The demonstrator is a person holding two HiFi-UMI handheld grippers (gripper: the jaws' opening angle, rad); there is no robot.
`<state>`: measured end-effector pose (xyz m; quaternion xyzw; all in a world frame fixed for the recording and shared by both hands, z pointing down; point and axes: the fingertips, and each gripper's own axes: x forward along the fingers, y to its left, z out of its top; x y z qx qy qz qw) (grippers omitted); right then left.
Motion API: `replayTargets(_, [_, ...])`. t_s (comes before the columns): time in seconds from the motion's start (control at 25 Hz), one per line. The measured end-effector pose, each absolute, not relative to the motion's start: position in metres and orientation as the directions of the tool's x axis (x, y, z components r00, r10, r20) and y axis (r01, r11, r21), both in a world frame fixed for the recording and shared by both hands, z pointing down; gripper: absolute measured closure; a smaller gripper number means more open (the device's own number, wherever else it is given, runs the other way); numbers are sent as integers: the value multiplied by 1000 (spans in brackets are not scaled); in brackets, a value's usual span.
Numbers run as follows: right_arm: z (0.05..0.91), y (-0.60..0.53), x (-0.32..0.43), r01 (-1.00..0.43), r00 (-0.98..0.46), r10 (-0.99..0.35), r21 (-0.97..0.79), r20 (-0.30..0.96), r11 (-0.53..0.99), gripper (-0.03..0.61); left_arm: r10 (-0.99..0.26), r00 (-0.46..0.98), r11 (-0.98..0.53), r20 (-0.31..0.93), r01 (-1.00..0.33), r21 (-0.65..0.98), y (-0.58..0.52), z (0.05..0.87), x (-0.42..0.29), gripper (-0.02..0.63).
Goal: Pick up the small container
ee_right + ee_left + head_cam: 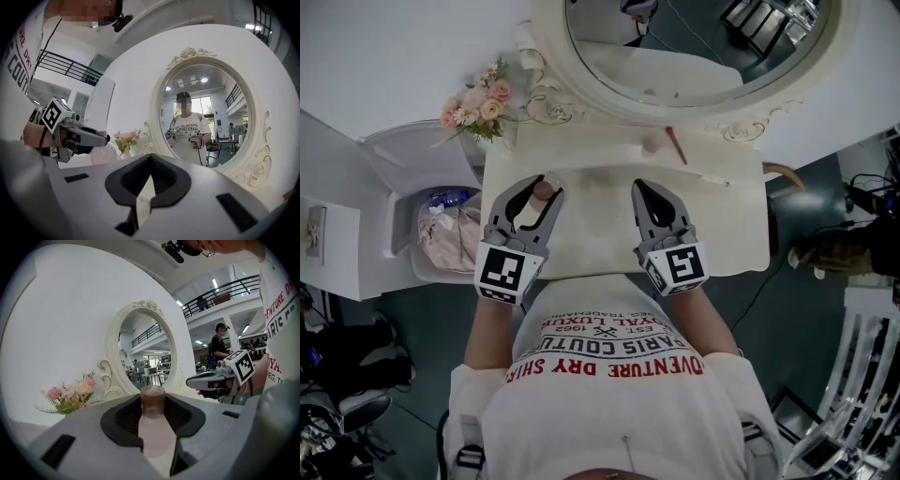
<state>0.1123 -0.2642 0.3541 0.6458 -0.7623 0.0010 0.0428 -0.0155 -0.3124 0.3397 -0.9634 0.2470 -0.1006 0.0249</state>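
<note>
The small container (153, 420) is a pale pink bottle with a brown cap. It stands upright between the jaws of my left gripper (153, 404), which is shut on it. In the head view, my left gripper (542, 185) hangs over the left part of the cream table (609, 248), and only the container (543, 191) top shows between its fingers. My right gripper (644, 190) hovers to the right, apart from it, jaws together and empty. In the right gripper view, my right gripper (149, 174) is shut, and the left gripper (89, 138) with the container (102, 153) appears at left.
An oval mirror (694, 56) in an ornate white frame stands at the table's back. Pink flowers (478, 108) sit at the back left. A red stick (676, 145) and a thin white stick (712, 178) lie ahead. A bin with pink cloth (445, 230) stands left of the table.
</note>
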Motion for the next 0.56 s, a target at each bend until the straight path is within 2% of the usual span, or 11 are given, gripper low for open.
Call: replayTargets(0.56, [352,-262,117,-984,-162,-984,59,71,166,580,-465,866,-885,182,-456,-88,-311,344,-5,468])
